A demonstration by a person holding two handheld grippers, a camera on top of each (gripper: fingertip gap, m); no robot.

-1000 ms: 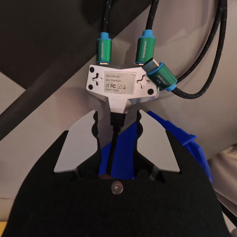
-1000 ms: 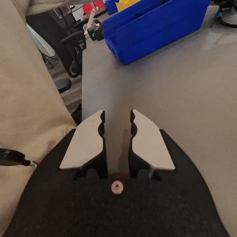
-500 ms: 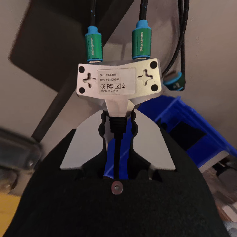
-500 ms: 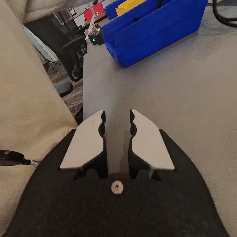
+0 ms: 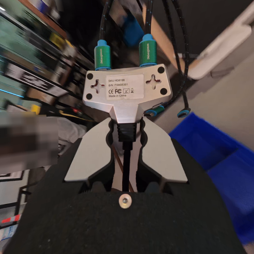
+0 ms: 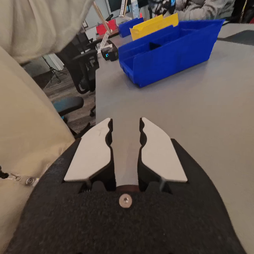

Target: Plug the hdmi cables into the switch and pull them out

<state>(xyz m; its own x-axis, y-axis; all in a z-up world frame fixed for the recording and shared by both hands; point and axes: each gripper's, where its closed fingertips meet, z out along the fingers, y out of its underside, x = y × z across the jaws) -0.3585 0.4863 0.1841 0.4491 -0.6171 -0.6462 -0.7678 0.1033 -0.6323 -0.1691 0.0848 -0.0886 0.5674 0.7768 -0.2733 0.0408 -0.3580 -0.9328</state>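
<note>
In the left wrist view, the silver HDMI switch (image 5: 126, 88) shows its underside with a white label. My left gripper (image 5: 126, 121) is shut on its narrow neck, where the black cable's strain relief (image 5: 126, 132) comes out, and holds it up in the air. Two green HDMI plugs (image 5: 102, 56) (image 5: 148, 52) sit in its far ports. Their black braided cables hang away, and two loose plug ends (image 5: 155, 111) (image 5: 183, 113) dangle at the right. My right gripper (image 6: 126, 121) is open and empty, low over the grey table (image 6: 178, 110).
A blue bin (image 6: 171, 60) stands on the table ahead of the right gripper, with a yellow bin (image 6: 154, 26) behind it; the blue bin also shows in the left wrist view (image 5: 214, 148). A person's beige clothing (image 6: 27, 110) fills the left. Office chairs (image 6: 82, 66) stand past the table's left edge.
My left gripper closed on the switch's neck and lifted it off the table; its view now swings across the room. The right gripper stayed open and rose slightly.
</note>
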